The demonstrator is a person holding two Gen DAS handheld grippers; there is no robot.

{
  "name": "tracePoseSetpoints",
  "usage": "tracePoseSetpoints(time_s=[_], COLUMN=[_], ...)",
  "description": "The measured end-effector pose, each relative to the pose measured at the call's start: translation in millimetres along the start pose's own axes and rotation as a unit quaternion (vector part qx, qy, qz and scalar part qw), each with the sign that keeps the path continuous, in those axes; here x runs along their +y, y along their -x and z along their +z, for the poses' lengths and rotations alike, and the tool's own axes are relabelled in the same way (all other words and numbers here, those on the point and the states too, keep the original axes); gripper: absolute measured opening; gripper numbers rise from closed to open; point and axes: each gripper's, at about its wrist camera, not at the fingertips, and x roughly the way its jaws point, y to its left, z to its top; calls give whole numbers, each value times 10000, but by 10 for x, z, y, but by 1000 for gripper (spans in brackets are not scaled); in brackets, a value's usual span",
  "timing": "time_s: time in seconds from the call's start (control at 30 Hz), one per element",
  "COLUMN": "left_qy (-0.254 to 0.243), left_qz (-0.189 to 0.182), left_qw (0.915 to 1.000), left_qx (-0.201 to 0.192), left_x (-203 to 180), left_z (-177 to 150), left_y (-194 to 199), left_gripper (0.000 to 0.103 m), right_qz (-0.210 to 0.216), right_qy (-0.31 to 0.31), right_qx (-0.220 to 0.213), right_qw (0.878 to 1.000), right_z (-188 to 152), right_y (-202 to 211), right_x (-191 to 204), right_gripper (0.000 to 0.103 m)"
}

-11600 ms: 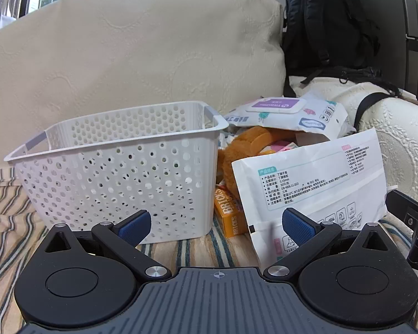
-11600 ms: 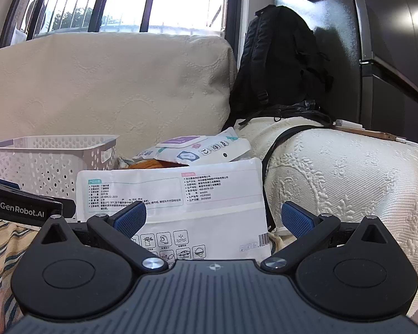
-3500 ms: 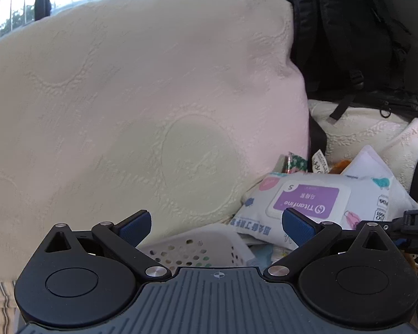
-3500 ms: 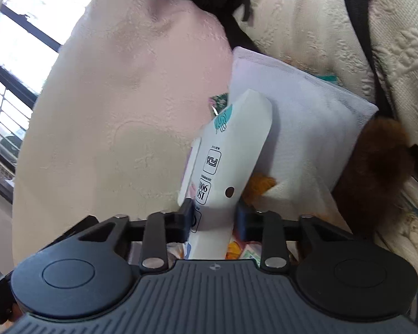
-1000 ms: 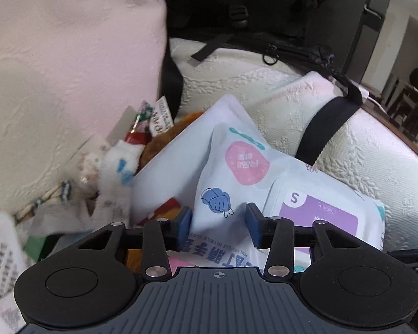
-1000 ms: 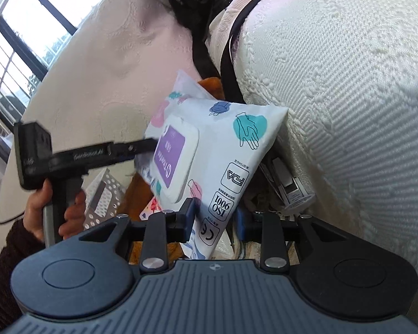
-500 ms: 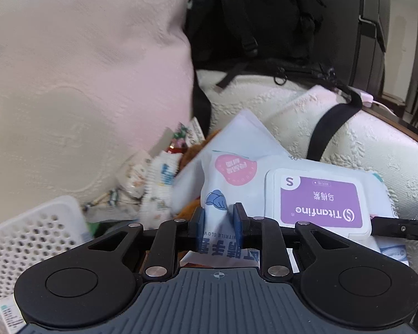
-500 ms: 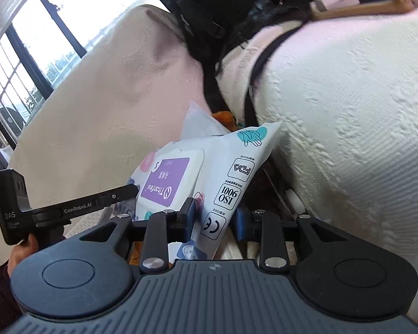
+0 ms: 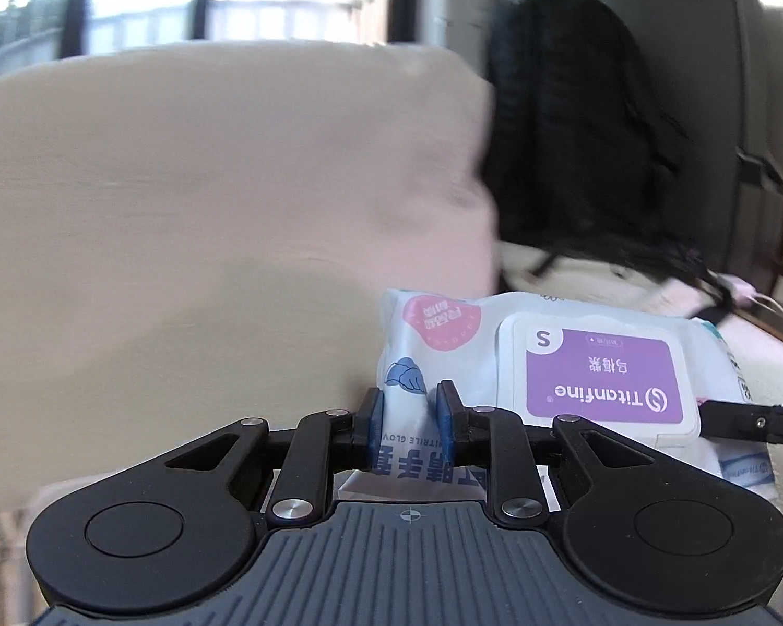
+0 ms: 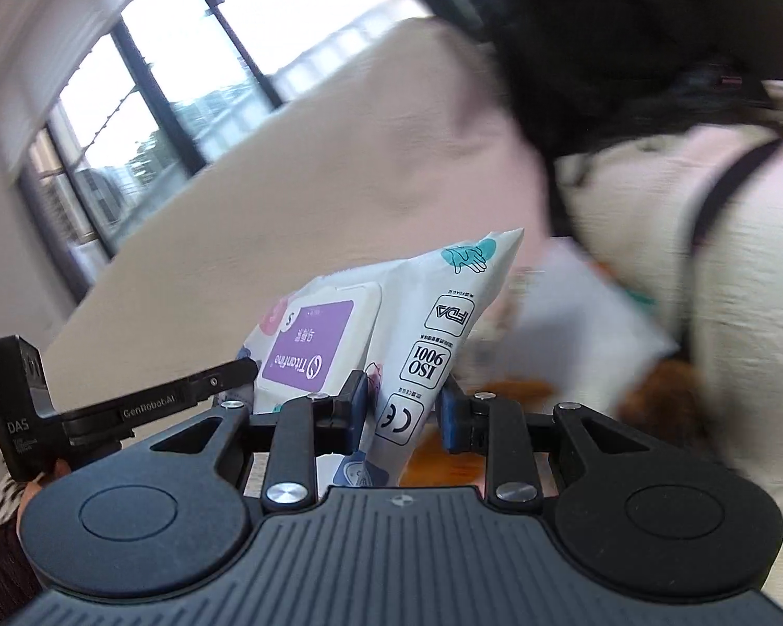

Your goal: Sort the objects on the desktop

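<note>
my left gripper (image 9: 406,428) clenched on pack (image 9: 548,365) corner | my right gripper (image 10: 402,409) grasping pack's other end | pack lifted

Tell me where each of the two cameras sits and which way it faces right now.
Left wrist: rides the left gripper, facing the cream cushion and black backpack; its fingers pinch the Titanfine glove pack.
Right wrist: rides the right gripper, tilted, toward the window; the person's sleeve shows at left.
Shared: the same pack, held by both grippers.
</note>
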Motion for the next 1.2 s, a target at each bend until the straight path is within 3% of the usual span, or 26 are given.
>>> tracePoseSetpoints(time_s=[0.23, 0.4, 0.47, 0.5, 0.57, 0.67, 0.7, 0.83, 0.97, 1.1, 1.13, 1.2], left_qy=[377, 397, 444, 494, 639, 351, 280, 256, 217, 171, 152, 138], left_qz=[833, 1394, 1482, 1402, 1158, 1176, 1209, 1194, 1308, 1485, 1588, 1733], left_qw=[9958, 9887, 9864, 9871, 9889, 9891, 9886, 9895, 9889, 9873, 9861, 9845], left_qx=[13, 385, 556, 603, 674, 815, 848, 773, 674, 537, 464, 231], left_x=[857, 1293, 1417, 1468, 1518, 1478, 1465, 1458, 1403, 1275, 1219, 1082], left_z=[-157, -455, -578, -626, -655, -661, -666, -749, -792, -827, -840, -850], left_y=[554, 593, 498, 446, 347, 183, 142, 171, 172, 259, 302, 407], left_gripper=[18, 19, 20, 11, 9, 25, 34, 36, 42, 65, 78, 93], right_qz=[722, 889, 818, 787, 770, 381, 340, -7, 21, -98, -161, -352], right_qy=[346, 468, 530, 558, 713, 1209, 1215, 1280, 1405, 1600, 1664, 1788], right_qx=[496, 1101, 1274, 1334, 1486, 1655, 1680, 1439, 1219, 1018, 970, 775], right_qw=[9956, 9888, 9870, 9864, 9833, 9780, 9777, 9813, 9825, 9818, 9811, 9802], right_z=[-188, -442, -543, -577, -640, -750, -758, -726, -653, -709, -739, -846], right_y=[-596, -1111, -1276, -1340, -1437, -1586, -1613, -1571, -1450, -1268, -1204, -1106], right_x=[765, 1073, 1125, 1138, 1178, 1274, 1248, 1247, 1235, 1197, 1168, 1127], right_gripper=[31, 31, 31, 32, 30, 37, 41, 52, 53, 58, 65, 74])
